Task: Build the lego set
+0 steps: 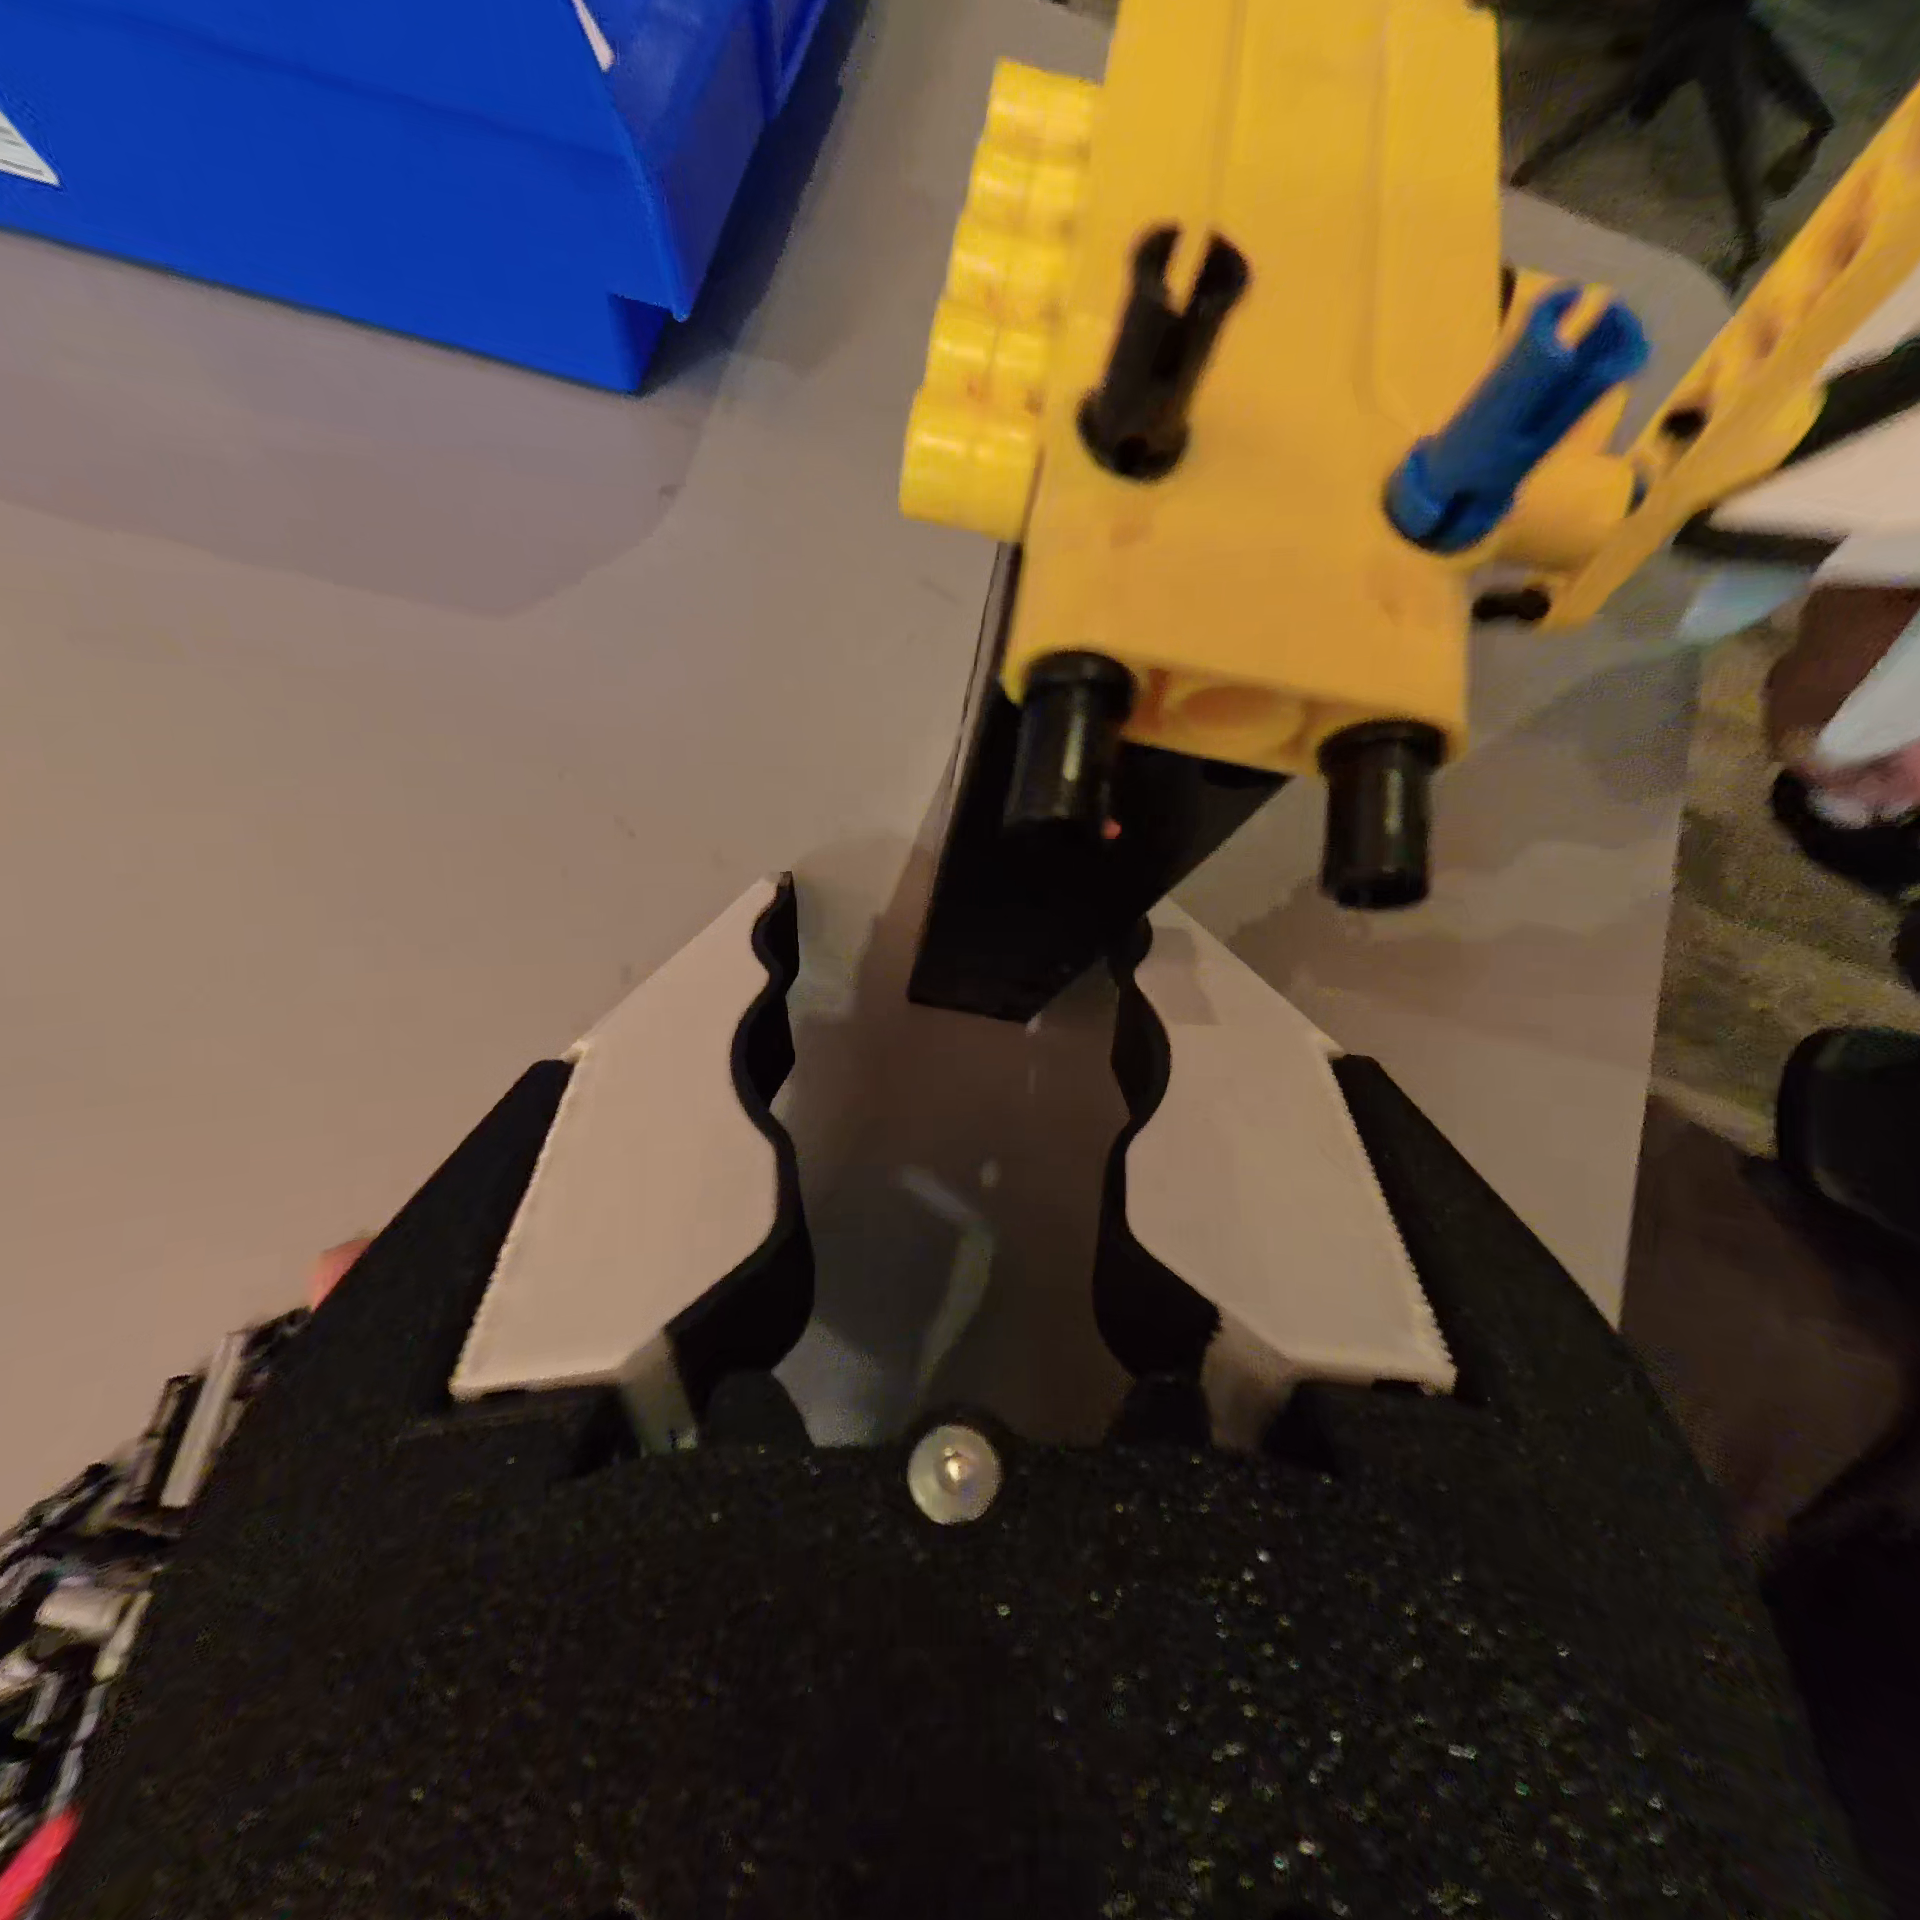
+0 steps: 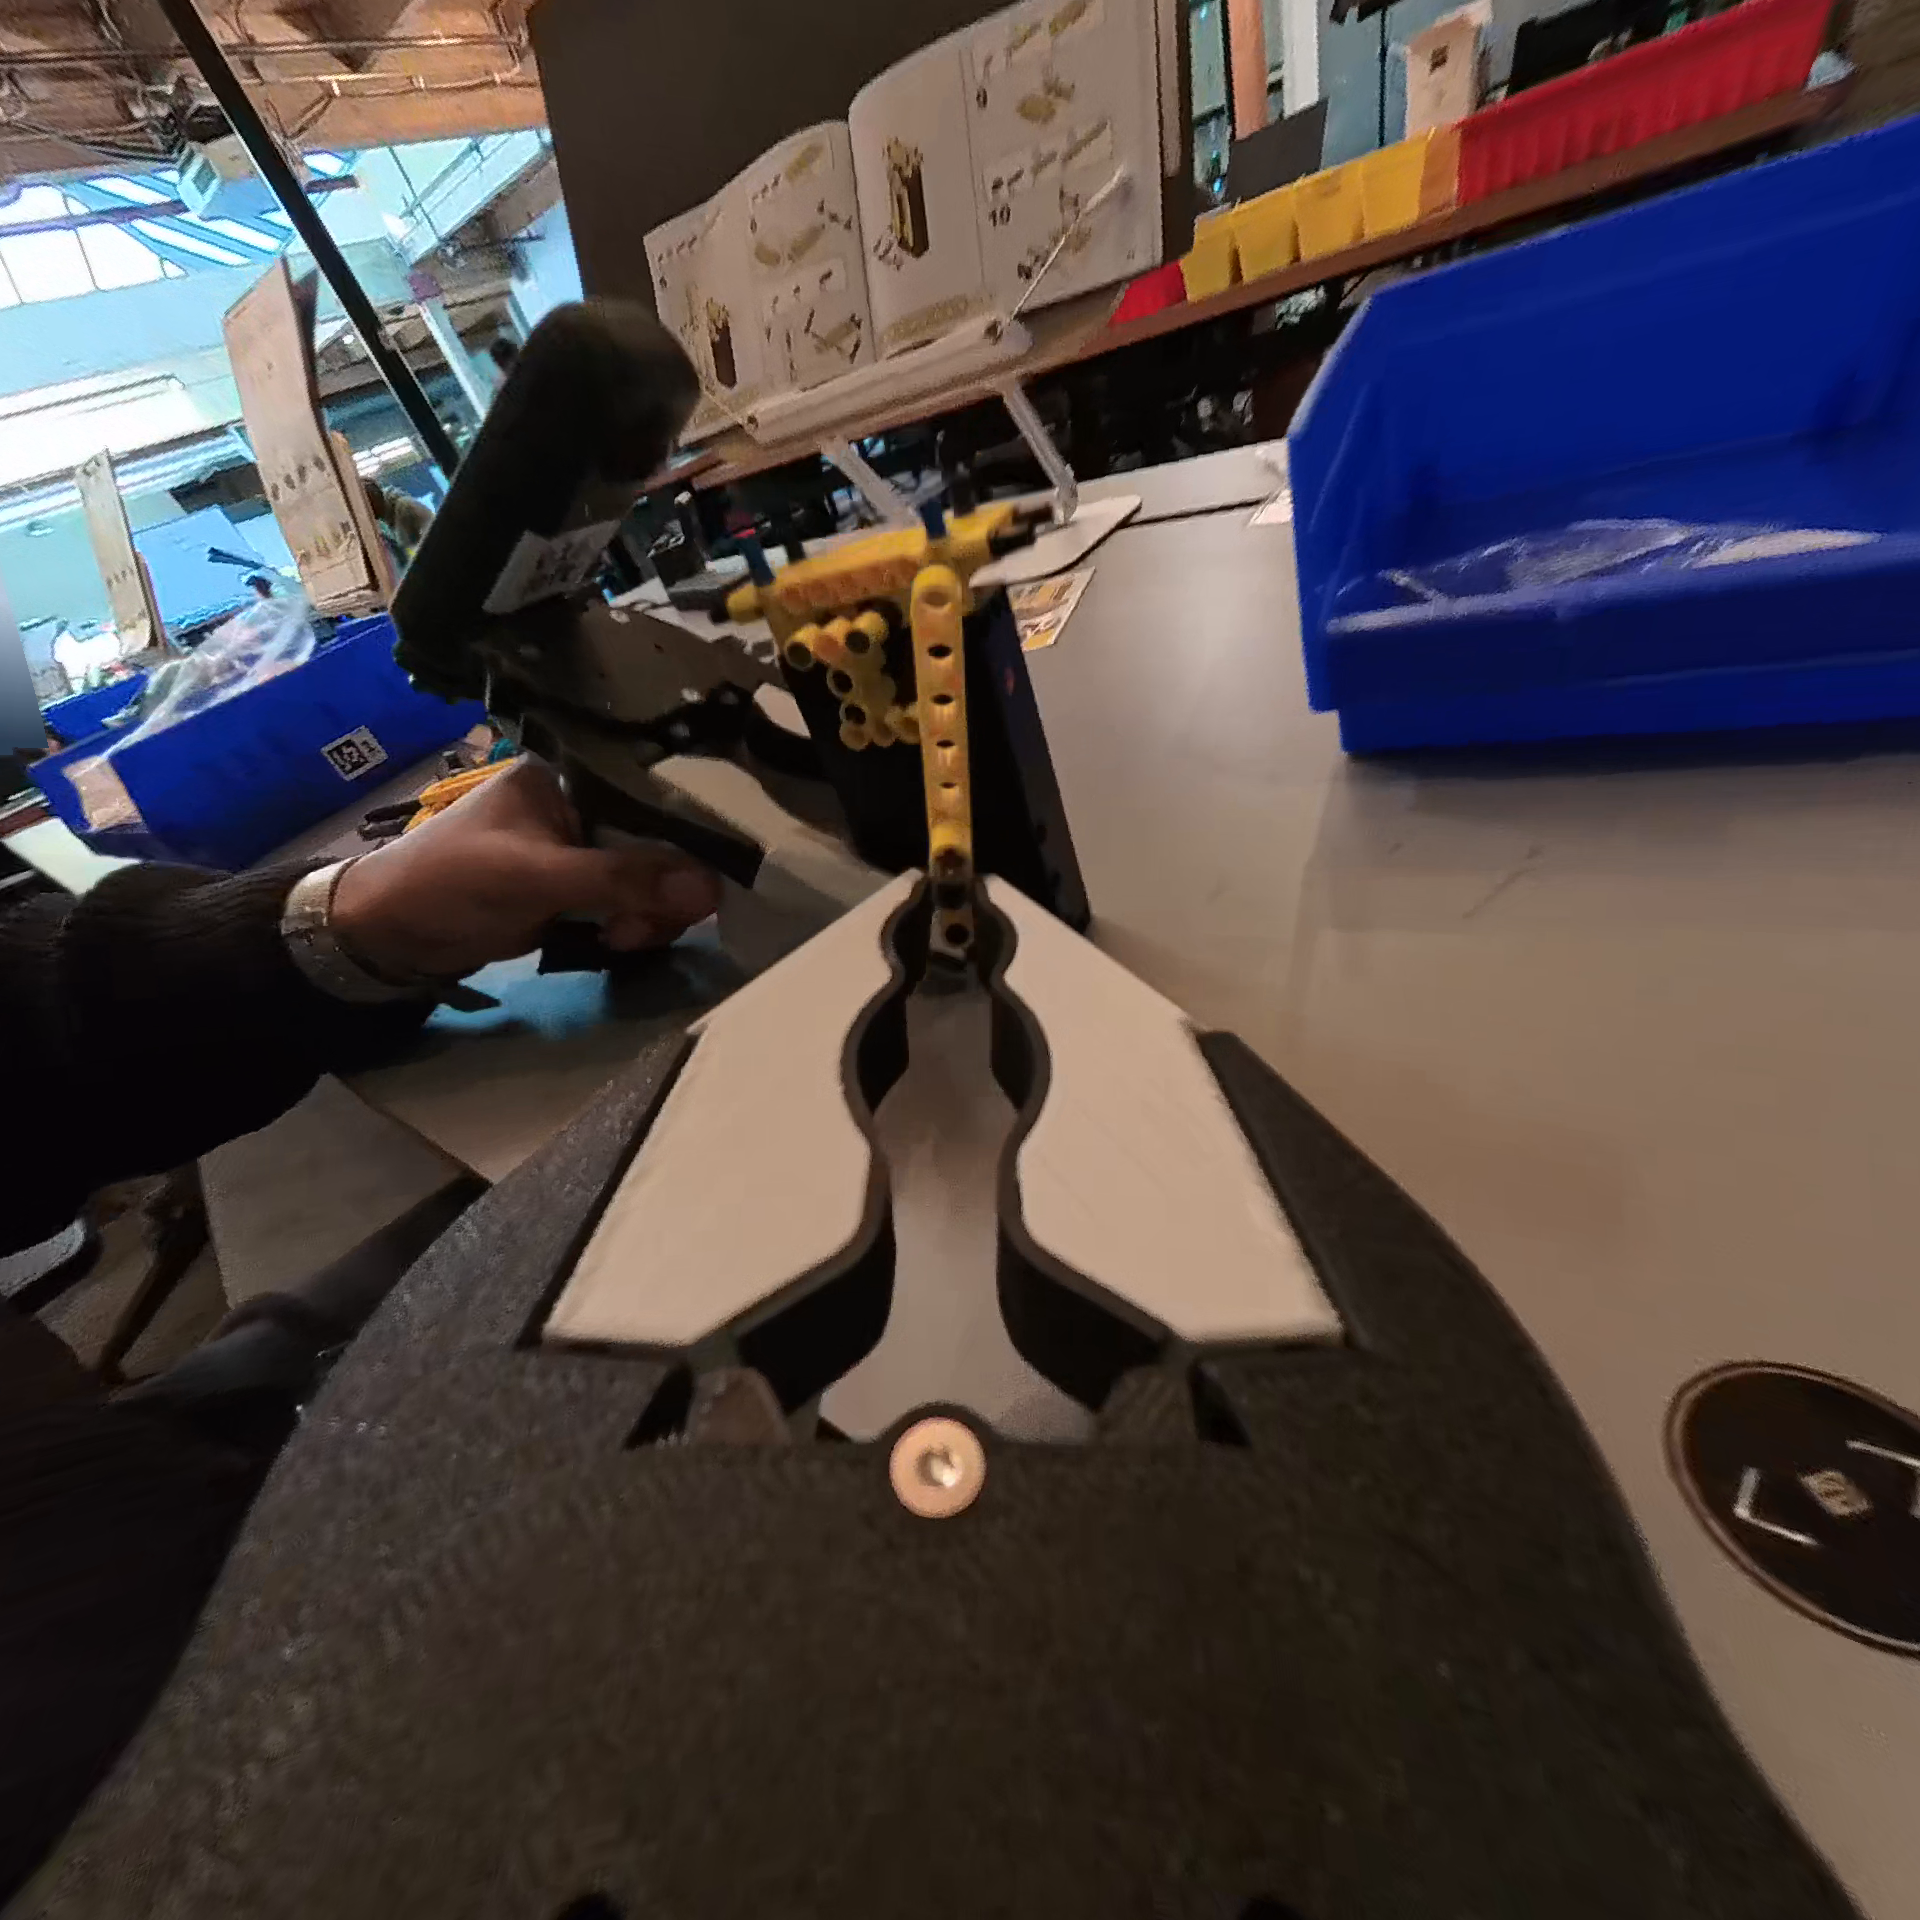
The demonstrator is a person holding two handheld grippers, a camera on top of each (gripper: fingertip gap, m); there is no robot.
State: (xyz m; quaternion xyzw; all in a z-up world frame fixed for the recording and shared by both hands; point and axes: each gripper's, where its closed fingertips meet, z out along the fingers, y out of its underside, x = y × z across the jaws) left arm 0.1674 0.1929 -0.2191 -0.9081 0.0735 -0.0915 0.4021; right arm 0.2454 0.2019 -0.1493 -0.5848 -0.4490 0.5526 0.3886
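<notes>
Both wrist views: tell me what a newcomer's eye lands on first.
The yellow brick assembly, studded with black pins and one blue pin, stands on a black block mid-table. The right gripper pinches the long yellow beam leaning against it; the left gripper gapes open at the block. A blue bin sits beside.

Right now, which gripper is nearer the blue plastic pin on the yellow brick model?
Left. The left gripper sits open just below the model, near the blue pin; the right gripper grips the long yellow beam's far end.
</notes>
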